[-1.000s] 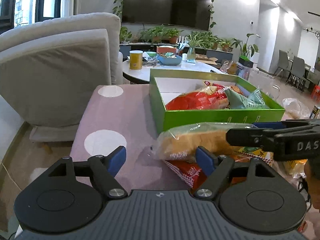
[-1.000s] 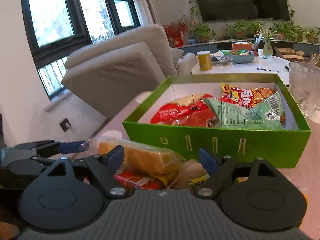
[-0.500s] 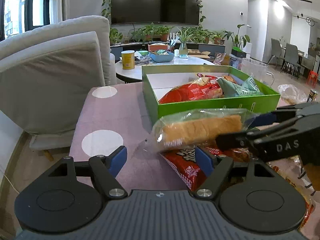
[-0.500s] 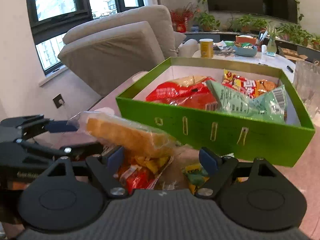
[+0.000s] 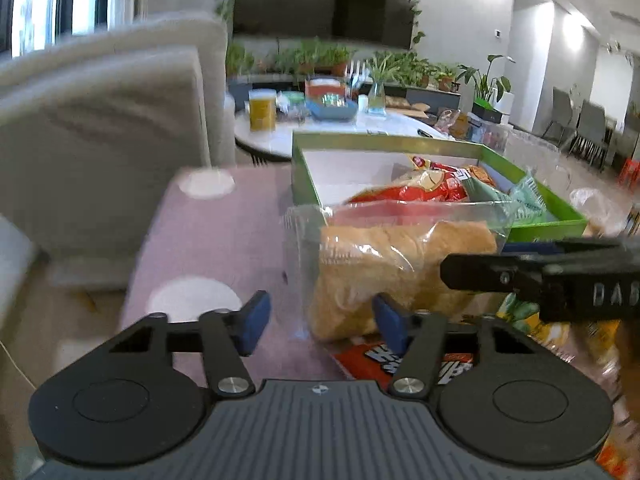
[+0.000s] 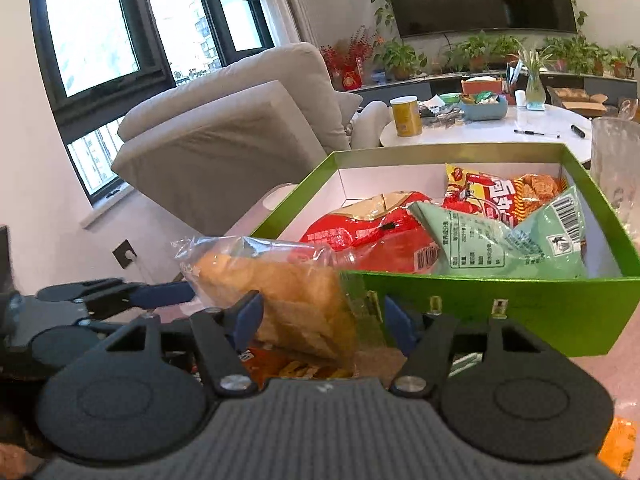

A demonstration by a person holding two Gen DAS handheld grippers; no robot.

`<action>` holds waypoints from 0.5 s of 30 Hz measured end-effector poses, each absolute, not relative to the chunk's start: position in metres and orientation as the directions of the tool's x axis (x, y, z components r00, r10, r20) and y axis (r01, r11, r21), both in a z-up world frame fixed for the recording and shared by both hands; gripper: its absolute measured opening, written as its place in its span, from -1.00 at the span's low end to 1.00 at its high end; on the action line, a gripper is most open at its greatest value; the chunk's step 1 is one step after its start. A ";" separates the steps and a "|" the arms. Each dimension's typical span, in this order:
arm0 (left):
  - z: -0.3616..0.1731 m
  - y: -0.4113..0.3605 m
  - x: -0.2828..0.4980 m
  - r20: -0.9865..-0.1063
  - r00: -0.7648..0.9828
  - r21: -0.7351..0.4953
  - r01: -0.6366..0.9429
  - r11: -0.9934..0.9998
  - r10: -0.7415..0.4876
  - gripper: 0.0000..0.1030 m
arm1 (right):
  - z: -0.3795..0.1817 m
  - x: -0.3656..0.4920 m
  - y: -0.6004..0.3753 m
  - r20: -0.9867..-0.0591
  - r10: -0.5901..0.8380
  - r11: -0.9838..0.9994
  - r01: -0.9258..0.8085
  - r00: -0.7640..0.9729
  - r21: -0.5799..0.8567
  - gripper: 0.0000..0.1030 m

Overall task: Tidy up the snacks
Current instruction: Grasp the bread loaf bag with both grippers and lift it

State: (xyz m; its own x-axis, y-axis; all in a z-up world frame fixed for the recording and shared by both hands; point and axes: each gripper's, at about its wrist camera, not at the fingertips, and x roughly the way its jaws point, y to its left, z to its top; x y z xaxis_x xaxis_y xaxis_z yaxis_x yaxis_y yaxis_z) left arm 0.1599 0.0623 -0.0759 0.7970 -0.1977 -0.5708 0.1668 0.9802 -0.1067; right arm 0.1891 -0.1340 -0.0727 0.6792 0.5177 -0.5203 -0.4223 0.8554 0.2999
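A loaf in a clear bag (image 5: pixel 400 264) (image 6: pixel 288 292) hangs above the table in front of the green box (image 5: pixel 540 226) (image 6: pixel 520 312). My right gripper (image 6: pixel 324 322) (image 5: pixel 472 258) is shut on it, coming in from the right in the left wrist view. My left gripper (image 5: pixel 322 322) is closing, with the bag's lower corner between its blue pads. Its right pad is at the bread and its left pad stands off. In the right wrist view, one of its fingers (image 6: pixel 160 293) reaches the bag's end. Red (image 6: pixel 372 240) and green (image 6: pixel 500 244) packets lie in the box.
A red packet (image 5: pixel 400 360) lies on the pink dotted tablecloth (image 5: pixel 208 248) under the loaf. A grey armchair (image 5: pixel 100 140) stands to the left. Behind the box is a round white table with a yellow can (image 5: pixel 262 110). A glass jar (image 6: pixel 616 168) stands right of the box.
The right gripper has lifted the loaf off the snack pile, up to the box's front wall. The left gripper's jaws have narrowed and it has come up to the bag's end.
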 end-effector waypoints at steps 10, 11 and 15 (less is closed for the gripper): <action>-0.077 0.056 0.155 -0.547 0.815 -0.055 0.190 0.980 -0.189 -0.06 | -0.079 0.190 -0.132 -0.529 0.531 0.847 -0.444 0.662 0.293 0.29; -0.077 0.056 0.155 -0.543 0.819 -0.043 0.195 0.980 -0.186 -0.04 | -0.079 0.191 -0.132 -0.529 0.529 0.847 -0.444 0.663 0.291 0.29; -0.077 0.052 0.157 -0.539 0.815 -0.040 0.228 0.973 -0.213 -0.10 | -0.079 0.190 -0.131 -0.530 0.526 0.849 -0.442 0.665 0.288 0.29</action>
State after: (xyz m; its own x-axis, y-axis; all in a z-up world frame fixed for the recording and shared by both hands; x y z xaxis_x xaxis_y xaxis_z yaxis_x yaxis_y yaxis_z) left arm 0.1567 0.0523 -0.0773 0.8148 -0.2131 -0.5391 0.2277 0.9729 -0.0405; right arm 0.1899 -0.1307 -0.0786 0.6650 0.5261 -0.5301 -0.4420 0.8494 0.2885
